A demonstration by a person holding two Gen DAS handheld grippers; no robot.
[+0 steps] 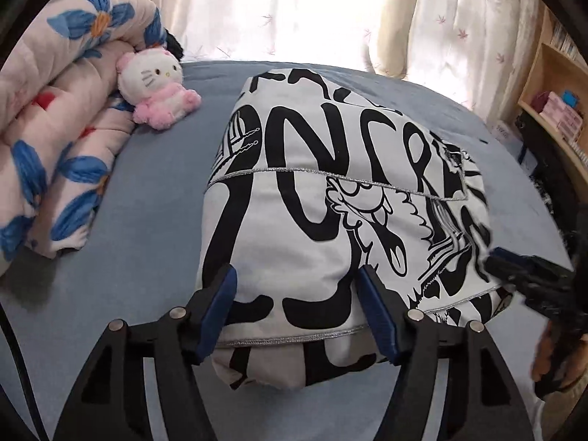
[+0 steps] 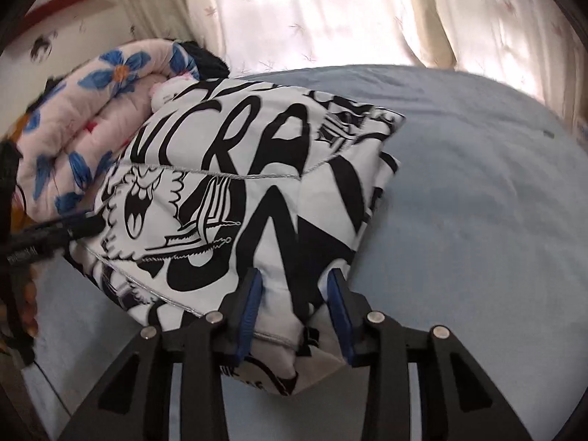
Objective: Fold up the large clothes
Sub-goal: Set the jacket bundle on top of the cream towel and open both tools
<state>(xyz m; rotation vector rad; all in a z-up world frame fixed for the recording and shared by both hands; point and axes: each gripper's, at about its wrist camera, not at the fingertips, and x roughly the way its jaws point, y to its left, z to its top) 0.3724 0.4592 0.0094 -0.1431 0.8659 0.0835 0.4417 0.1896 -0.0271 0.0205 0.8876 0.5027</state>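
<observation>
Already folded thick, the white garment [image 1: 330, 198] (black graffiti print) sits between both tongs' [image 1: 297, 294] [image 2: 294, 294] parted fingers.

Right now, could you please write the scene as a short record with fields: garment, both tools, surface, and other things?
garment: black-and-white printed garment, folded into a thick bundle on the bed
left tool: left tool, open, fingers either side of the near edge
right tool: right tool, open, astride the near right corner
surface: blue bed sheet
other things: plush cat toy; floral quilt, rolled; curtain
</observation>
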